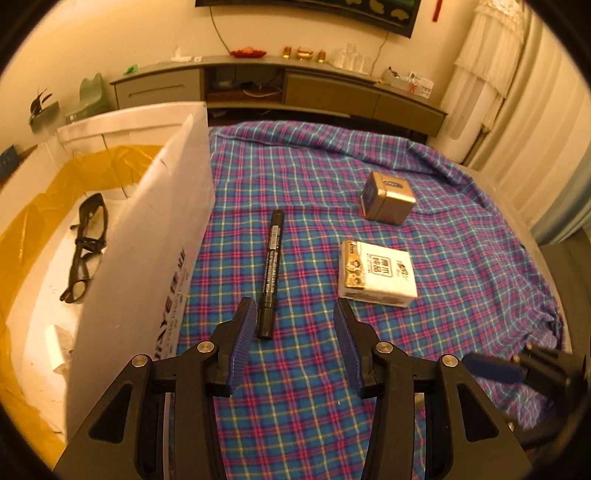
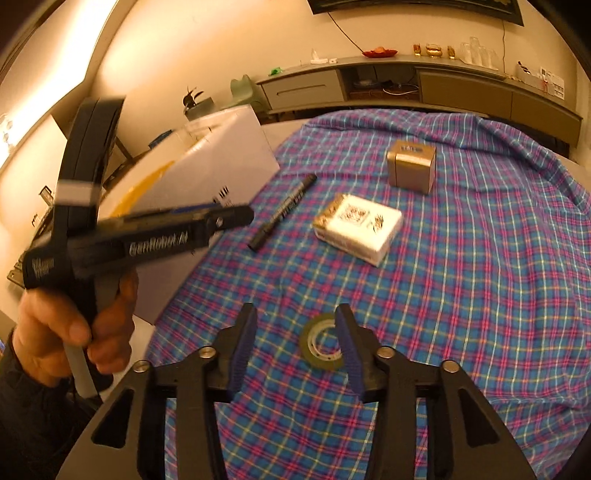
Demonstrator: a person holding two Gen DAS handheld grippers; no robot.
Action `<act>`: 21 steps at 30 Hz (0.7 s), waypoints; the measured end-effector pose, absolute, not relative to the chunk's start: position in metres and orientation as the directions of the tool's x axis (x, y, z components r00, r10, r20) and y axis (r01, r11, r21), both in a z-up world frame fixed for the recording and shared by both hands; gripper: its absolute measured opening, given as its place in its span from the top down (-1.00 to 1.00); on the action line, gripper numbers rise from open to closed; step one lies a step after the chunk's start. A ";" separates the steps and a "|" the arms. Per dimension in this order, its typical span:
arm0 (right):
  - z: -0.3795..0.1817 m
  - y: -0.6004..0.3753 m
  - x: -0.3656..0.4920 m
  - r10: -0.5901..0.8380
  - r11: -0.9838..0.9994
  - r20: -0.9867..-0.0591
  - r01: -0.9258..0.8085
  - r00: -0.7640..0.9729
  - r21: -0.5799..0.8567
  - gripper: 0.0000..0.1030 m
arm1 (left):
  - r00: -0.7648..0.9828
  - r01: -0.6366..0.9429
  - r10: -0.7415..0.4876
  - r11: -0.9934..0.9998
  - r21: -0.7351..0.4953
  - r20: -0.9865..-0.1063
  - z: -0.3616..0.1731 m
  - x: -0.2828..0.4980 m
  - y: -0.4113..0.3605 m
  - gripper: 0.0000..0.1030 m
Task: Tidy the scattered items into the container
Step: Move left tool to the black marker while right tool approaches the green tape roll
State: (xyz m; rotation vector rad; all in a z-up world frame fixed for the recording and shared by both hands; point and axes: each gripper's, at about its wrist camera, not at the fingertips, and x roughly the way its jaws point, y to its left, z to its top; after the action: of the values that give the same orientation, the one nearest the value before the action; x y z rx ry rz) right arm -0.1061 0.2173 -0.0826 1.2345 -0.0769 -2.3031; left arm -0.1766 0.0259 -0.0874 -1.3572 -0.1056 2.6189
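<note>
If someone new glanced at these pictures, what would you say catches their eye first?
Probably the bright plaid cloth covering the table, with a black marker, a white tissue pack and a small gold tin scattered on it. At its left edge stands a white box with black glasses already inside. In the right wrist view, a tape roll lies between the open right gripper's fingers.

Cream wall (image 1: 122, 33) at the rear, warm yellow lighting throughout. Long grey cabinet (image 1: 280, 86) along the wall, with drawers, an open middle shelf, glassware and a red dish on top. Dark framed picture (image 1: 306, 11) above, cable hanging below it. White curtains (image 1: 517, 99) at right. Blue-and-pink plaid cloth (image 1: 461, 258) over the table.
</note>
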 end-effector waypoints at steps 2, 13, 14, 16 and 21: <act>-0.088 0.215 -0.106 -0.457 -0.865 -0.769 0.426 -0.448 0.266 -0.01 | -0.554 -0.124 0.186 -0.982 -0.141 -0.811 -0.094 -0.183 0.027 0.10; -0.116 0.205 -0.105 -0.403 -0.857 -0.809 0.487 -0.428 0.169 -0.11 | -0.539 -0.076 0.126 -0.992 -0.100 -0.833 -0.117 -0.212 0.032 0.10; -0.118 0.204 -0.104 -0.400 -0.854 -0.810 0.494 -0.428 0.161 -0.10 | -0.538 -0.072 0.126 -0.992 -0.104 -0.834 -0.119 -0.214 0.031 0.10; -0.122 0.202 -0.103 -0.388 -0.851 -0.814 0.507 -0.432 0.137 -0.10 | -0.538 -0.059 0.122 -0.992 -0.108 -0.834 -0.125 -0.220 0.030 0.10; -0.123 0.198 -0.099 -0.351 -0.847 -0.808 0.528 -0.474 0.059 0.04 | -0.533 -0.029 0.108 -0.994 -0.109 -0.839 -0.142 -0.233 0.026 0.10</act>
State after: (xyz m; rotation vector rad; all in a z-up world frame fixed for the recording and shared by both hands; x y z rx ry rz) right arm -0.0987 0.1980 -0.1232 1.2028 0.2701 -2.3123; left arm -0.2327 0.0263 -0.1422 -1.4767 -0.1247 2.6811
